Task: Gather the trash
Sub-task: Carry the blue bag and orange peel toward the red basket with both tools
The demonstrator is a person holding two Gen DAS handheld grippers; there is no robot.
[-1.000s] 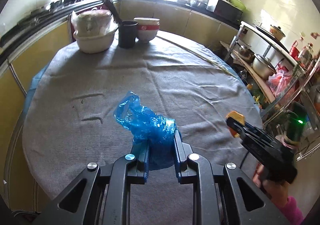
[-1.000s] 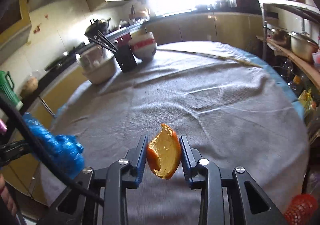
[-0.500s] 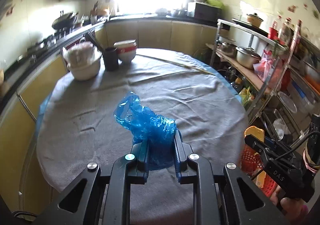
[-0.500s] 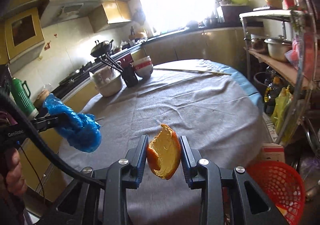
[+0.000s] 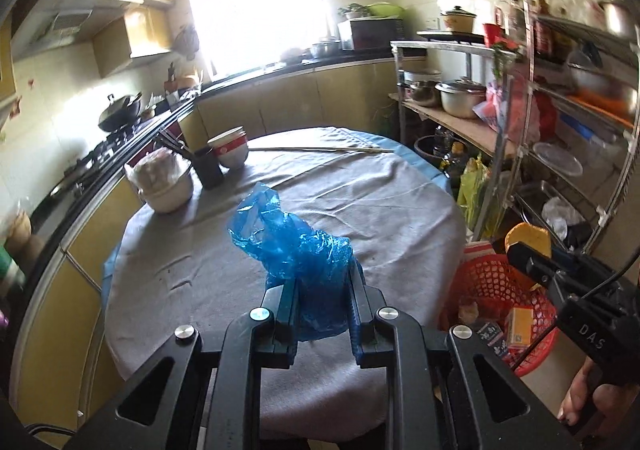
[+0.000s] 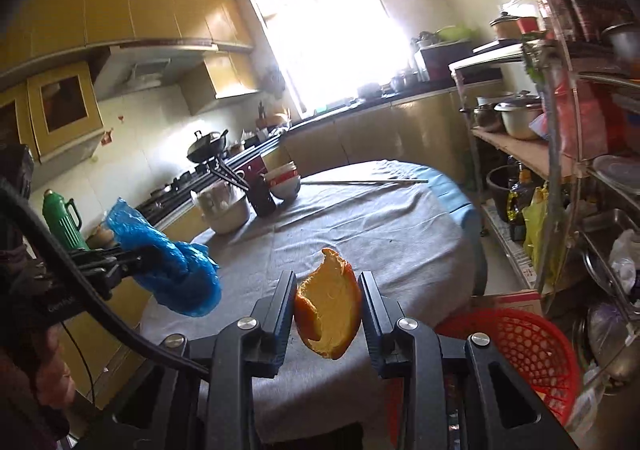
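Trash is held in both tongs above the near edge of the round surface, which is covered by a grey cloth.

Left tongs: clenched on a crumpled blue plastic bag, which bulges up and to the left out of the jaws at frame centre. In the right wrist view the same bag appears at middle left, clear of the cloth, with the holding hand at lower left.

Right tongs: grasping an orange peel edge-on, pith facing the camera, at lower centre. In the left wrist view this peel shows at middle right, directly above a red mesh basket standing on the floor beside the surface. The basket already contains small cartons.

Both tongs point downward at a moderate angle.

Surroundings: at the far left of the surface stand a white bowl, a dark cup with chopsticks and a red-banded bowl. A metal shelf rack loaded with pots fills the right side, just beside the basket.
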